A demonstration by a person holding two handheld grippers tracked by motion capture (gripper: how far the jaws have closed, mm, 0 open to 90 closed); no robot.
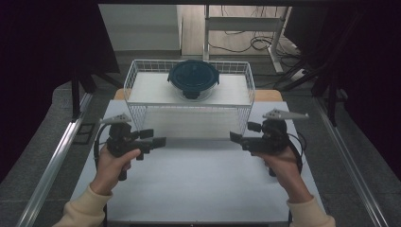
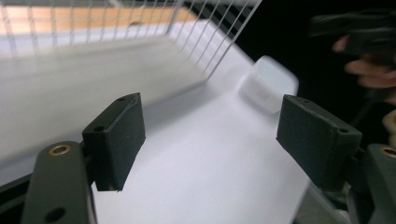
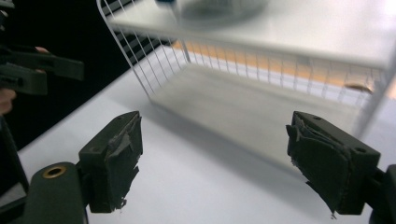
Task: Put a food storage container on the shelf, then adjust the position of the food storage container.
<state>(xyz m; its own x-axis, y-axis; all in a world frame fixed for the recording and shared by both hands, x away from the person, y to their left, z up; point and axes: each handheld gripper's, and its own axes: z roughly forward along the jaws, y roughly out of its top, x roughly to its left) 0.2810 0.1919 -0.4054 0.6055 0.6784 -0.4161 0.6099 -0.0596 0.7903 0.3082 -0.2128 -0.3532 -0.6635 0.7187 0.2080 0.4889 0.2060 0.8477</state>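
Grippers low over the white table (image 1: 198, 189), one at each side of its middle, tips turned inward toward each other. Left gripper (image 1: 158, 141) in the left hand (image 1: 111, 165), jaws spread wide with nothing between, bare tabletop visible through the gap in the left gripper view (image 2: 210, 126). Right gripper (image 1: 235, 137) in the right hand (image 1: 283, 168), jaws likewise apart and empty, worn pads (image 3: 119, 154) ragged at the edges in the right gripper view (image 3: 212, 154). White wire rack (image 1: 189, 101) at the far edge of the table, centred between the two grippers and just beyond them. Round container with a dark blue lid (image 1: 193, 78) on the rack's upper shelf, near the shelf's middle, well apart from both grippers. Lower level of the rack open toward the near side. Small blurred white object (image 2: 268, 84) on the table past the rack's corner in the left gripper view, too smeared to identify.
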